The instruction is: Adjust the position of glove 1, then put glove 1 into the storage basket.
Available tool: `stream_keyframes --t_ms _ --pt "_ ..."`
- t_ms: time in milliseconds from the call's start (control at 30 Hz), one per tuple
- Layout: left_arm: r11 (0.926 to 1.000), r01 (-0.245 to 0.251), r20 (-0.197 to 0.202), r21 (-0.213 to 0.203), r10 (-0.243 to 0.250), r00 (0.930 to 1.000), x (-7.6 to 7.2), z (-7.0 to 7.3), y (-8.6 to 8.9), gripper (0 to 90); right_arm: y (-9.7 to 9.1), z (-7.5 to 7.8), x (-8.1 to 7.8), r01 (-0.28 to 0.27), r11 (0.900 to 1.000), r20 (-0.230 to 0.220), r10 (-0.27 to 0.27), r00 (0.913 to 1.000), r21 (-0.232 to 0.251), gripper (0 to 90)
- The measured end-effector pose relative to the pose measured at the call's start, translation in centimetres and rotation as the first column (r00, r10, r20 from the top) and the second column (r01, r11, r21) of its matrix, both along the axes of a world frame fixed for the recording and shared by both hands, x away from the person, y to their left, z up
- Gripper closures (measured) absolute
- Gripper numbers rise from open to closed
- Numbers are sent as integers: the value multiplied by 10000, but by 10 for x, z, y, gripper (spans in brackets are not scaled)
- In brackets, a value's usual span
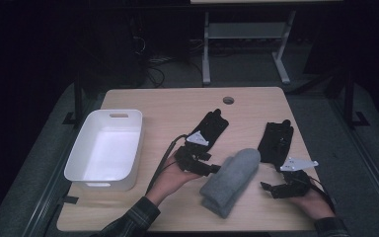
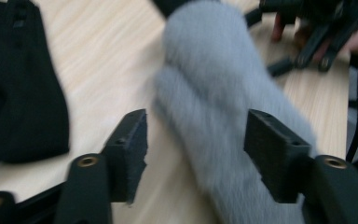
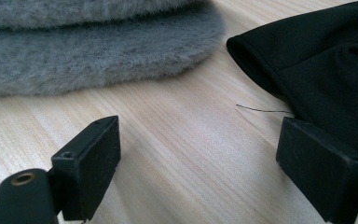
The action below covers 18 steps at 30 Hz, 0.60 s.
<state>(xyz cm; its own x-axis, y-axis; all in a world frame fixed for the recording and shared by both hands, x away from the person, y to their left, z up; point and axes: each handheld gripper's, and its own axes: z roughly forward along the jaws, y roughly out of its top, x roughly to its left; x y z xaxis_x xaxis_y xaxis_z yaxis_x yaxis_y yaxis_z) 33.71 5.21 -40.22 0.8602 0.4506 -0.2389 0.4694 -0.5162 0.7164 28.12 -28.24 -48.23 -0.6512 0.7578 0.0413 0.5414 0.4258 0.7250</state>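
High view: grey fuzzy sock (image 1: 231, 180), folded double, lies near the table's (image 1: 177, 101) front edge, between left gripper (image 1: 212, 169) and right gripper (image 1: 269, 189); two black socks (image 1: 208, 128) lie behind it; white bin (image 1: 74, 165) sits at the left edge, nothing in it.
Left gripper view: jaws apart, straddling the grey sock's near end, pads (image 2: 131, 147) not pressing; nothing held.
Right gripper view: jaws wide over bare wood, holding nothing; grey sock ahead, a black sock beside.
Progress: fold looks done; moving the sock to the bin appears left.
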Motion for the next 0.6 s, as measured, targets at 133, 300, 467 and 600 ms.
stream_keyframes --t_ms 133,300,467,600 --pt "9998 57 -157 -208 -60 9999 6 -5 -18 305 0 0 0 -4 10000 -3 4 10000 21 135" --pt "9995 279 -382 138 -274 9989 7 -18 -36 228 -1 0 0 -24 10000 -59 25 10000 74 135" --pt "9968 221 -471 769 -185 9987 5 -32 -51 172 -1 0 0 -31 10000 -58 32 10000 67 135" --pt "9914 327 -553 1269 -258 9981 1 -43 -58 129 -1 0 0 -30 10000 -62 30 10000 63 134"
